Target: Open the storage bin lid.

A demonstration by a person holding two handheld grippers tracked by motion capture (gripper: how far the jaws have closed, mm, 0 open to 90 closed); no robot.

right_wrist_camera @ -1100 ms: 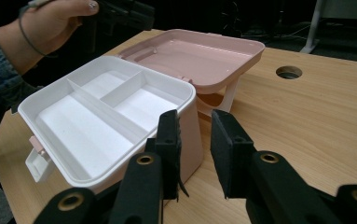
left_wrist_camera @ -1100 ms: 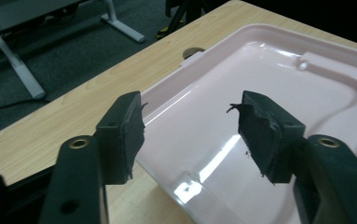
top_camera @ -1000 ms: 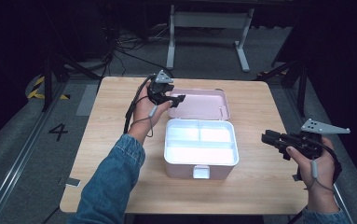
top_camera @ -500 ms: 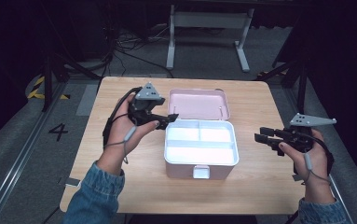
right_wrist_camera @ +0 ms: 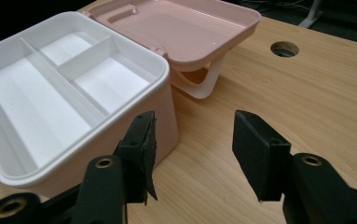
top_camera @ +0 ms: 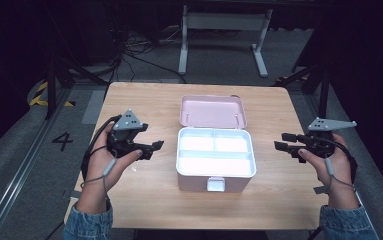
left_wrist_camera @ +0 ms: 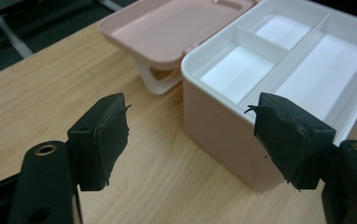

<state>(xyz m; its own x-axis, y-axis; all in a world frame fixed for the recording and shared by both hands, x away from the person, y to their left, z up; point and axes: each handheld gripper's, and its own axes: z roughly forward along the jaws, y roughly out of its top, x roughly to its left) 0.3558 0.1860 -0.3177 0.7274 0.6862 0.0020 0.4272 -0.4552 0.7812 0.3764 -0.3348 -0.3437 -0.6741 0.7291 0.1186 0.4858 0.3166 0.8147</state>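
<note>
Plastic box (top_camera: 216,160), rounded, pink with white divided tray, sits between each empty, wide-open hand-held gripper on woodgrain table (top_camera: 144,200).

Open pink storage box (top_camera: 215,162) at mid-table.

Sits upright on the wooden table (top_camera: 144,105), pink lid (top_camera: 212,110) swung back flat behind on its white handle (right_wrist_camera: 203,83). Holds a white insert tray (left_wrist_camera: 302,60) split into one long compartment and two smaller ones, all bare. Bears a white latch (top_camera: 215,184) on the near face.
</note>
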